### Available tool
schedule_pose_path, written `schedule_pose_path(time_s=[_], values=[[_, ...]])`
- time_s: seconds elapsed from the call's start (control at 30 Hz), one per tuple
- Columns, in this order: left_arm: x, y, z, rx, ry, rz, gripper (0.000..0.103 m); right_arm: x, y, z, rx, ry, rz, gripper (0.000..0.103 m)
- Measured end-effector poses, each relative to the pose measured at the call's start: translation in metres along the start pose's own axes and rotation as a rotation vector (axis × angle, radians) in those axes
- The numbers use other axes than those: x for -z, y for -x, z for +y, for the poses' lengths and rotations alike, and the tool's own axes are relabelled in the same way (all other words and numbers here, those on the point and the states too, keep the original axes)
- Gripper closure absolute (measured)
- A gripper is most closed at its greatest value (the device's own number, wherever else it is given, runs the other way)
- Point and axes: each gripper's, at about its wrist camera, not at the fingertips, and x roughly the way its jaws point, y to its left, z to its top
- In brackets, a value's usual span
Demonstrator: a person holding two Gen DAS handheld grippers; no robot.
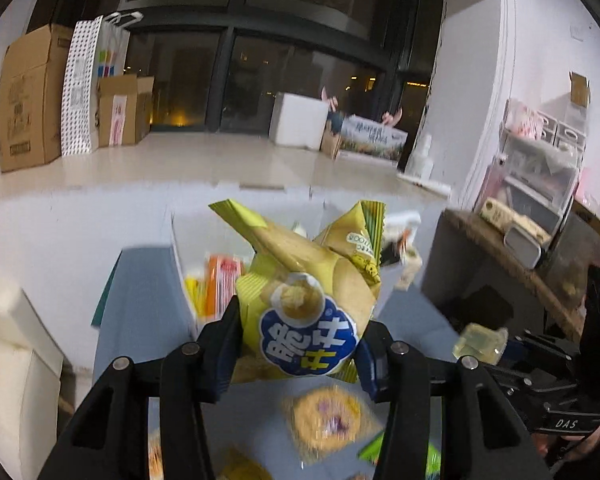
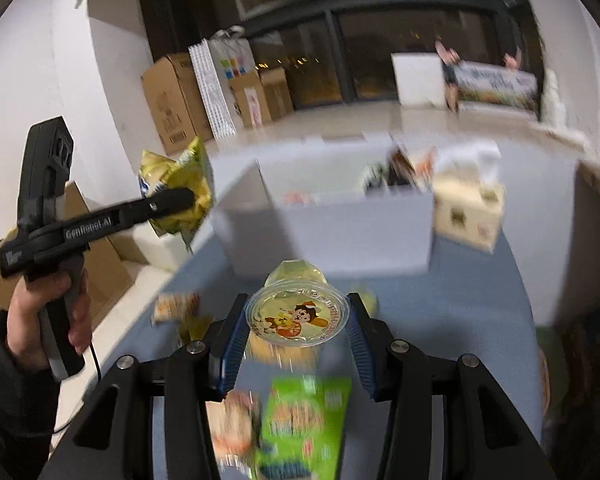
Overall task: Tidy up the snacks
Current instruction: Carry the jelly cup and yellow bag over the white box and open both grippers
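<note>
Dark window panes and stacked brown cardboard cartons [image 1: 28, 100] fill the upper frame above a pale floor. Lower centre, a blue-grey table [image 2: 460, 300] carries a white open box [image 2: 332, 224] already holding some snacks. The left tool [image 1: 300, 344] pinches a yellow crinkled chip bag [image 1: 304, 284]; the right tool [image 2: 298, 320] clamps a clear jelly cup [image 2: 296, 316]. Several blurred packets, including a green packet [image 2: 304, 420], lie loose at the bottom, so I judge sorting roughly midway.

The left gripper [image 1: 300, 344] is raised, jaws clamped on a load; the right gripper [image 2: 298, 328] likewise grips, held lower.
</note>
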Motion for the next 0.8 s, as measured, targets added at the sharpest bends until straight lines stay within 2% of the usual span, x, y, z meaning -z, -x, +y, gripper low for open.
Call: schedule_pose_path(time_s=[0.13,0.3,0.43,0.53,0.6,0.67,0.7,0.73,0.8], values=[[-0.030,-0.020,0.009,-0.018,-0.007,-0.004,0.049,-0.054,-0.020,0.001,-0.008,0.009,-0.040,0.052],[-0.056,-0.059,0.024,-0.044,0.001,0.034,0.049,-0.118,-0.059,-0.010,0.083,0.018,-0.047,0.052],[-0.064,-0.094,0.036,-0.074,0.006,0.086,0.049,-0.153,-0.092,-0.022,0.136,0.026,-0.022,0.052],[-0.059,-0.113,0.044,-0.106,0.003,0.121,0.048,-0.163,-0.120,-0.027,0.199,0.054,0.031,0.052],[-0.055,-0.122,0.049,-0.115,0.010,0.138,0.045,-0.165,-0.136,-0.030,0.228,0.064,0.063,0.052],[-0.048,-0.134,0.055,-0.115,0.029,0.192,0.029,-0.165,-0.149,-0.035,0.207,0.044,0.099,0.051],[-0.044,-0.138,0.059,-0.122,0.045,0.206,0.006,-0.163,-0.155,-0.037,0.199,0.039,0.126,0.035],[-0.040,-0.139,0.061,-0.128,0.061,0.209,0.000,-0.162,-0.159,-0.038,0.216,0.036,0.141,0.001],[-0.034,-0.136,0.065,-0.133,0.076,0.193,0.000,-0.155,-0.160,-0.038,0.241,0.044,0.126,0.000]])
